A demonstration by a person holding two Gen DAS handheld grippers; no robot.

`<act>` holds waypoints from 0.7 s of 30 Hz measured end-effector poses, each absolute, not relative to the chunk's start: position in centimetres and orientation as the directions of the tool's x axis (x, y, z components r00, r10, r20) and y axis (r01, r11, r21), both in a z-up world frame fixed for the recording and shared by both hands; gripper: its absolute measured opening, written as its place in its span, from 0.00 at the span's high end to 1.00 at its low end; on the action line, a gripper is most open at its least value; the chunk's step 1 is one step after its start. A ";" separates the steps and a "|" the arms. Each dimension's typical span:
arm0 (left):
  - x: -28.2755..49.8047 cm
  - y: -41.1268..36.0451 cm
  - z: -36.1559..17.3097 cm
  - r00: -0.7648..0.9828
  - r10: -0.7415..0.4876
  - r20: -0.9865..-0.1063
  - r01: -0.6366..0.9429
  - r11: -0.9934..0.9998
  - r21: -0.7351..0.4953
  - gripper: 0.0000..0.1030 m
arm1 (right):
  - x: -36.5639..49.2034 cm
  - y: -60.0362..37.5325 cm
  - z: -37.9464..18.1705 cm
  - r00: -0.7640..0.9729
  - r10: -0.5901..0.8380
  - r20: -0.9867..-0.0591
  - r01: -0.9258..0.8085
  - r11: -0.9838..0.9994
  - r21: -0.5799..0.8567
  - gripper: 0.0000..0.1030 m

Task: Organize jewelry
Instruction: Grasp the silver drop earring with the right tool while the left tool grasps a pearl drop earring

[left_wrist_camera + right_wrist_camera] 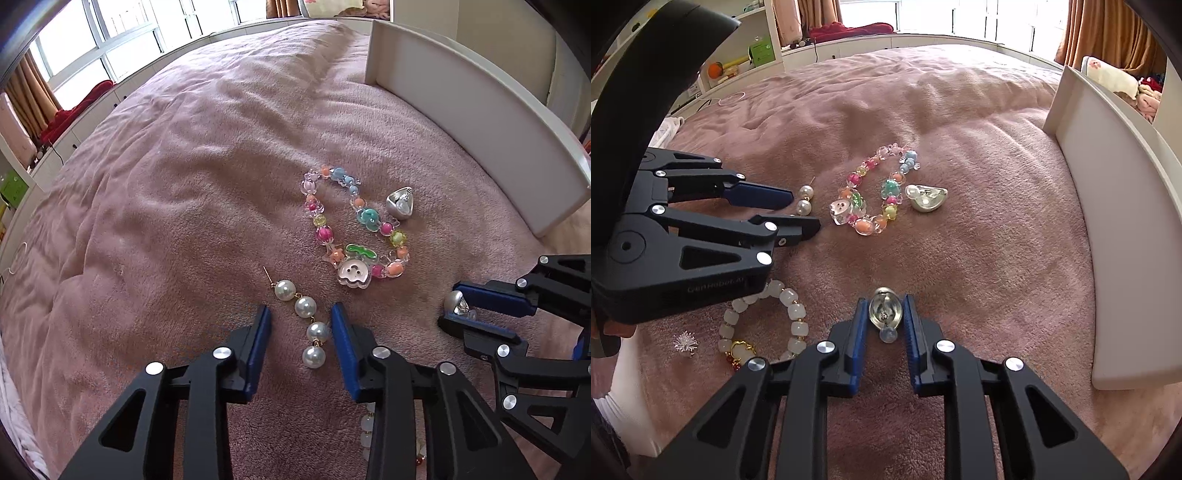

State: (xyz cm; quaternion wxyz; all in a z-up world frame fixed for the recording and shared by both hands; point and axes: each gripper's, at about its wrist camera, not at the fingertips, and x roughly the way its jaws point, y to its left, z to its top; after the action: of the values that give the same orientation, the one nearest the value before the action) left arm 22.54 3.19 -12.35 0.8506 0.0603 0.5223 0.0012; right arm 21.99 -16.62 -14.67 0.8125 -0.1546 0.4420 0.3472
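Inventory, jewelry on pink plush bedspread (184, 166):

1. Pearl drop earring (308, 321): four pearls on gold links w/ thin post at top. Lies between the pads of left tool (301, 325); right-hand pad touches third pearl, left-hand pad stands clear, so not clamped yet. Handling est.: light, pearls smooth and round, prone to squirt out; links floppy, rest will dangle. Best hold: across one pearl, mid-chain.

2. Silver teardrop earring (885, 315) w/ clear stopper bead at near end. Right tool (885, 308) closed on it, pads against both sides. Est.: light, stiff, slick metal; hold at widest part.

3. Matching silver teardrop earring (926, 197): loose, just beside item 4. Likely pair to item 2.

4. Multicolour plastic bead bracelet (351, 229) w/ clear charm: middle of bed, untouched. Est.: light, limp strand; take by one large bead.

5. White bead bracelet (764, 321) w/ gold-red charm: partly under left tool. Est.: heavier, beads hard.

6. Small silver spiky piece (686, 341): near item 5; type unclear.

7. White tray (1108, 221): right side of bed, only its wall seen; probable destination.
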 end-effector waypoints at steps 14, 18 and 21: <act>22.4 3.9 -12.0 0.462 0.029 -0.886 0.051 0.997 0.060 0.84 | 21.9 -16.9 -14.6 0.362 0.439 -0.822 -0.699 0.711 0.072 0.81; 22.4 4.2 -11.4 0.467 0.009 -0.884 0.039 0.999 0.031 0.84 | 21.9 -17.0 -13.9 0.365 0.453 -0.813 -0.699 0.710 0.082 0.81; 22.6 4.5 -10.5 0.488 0.012 -0.873 0.031 0.999 0.031 0.84 | 21.7 -17.0 -13.2 0.377 0.460 -0.804 -0.704 0.707 0.074 0.81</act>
State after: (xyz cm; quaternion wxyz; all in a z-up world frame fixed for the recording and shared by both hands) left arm 22.61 4.46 -10.52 0.8621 0.0212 0.5062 -0.0055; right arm 21.74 -17.04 -13.21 0.8177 -0.1418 0.4298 0.3558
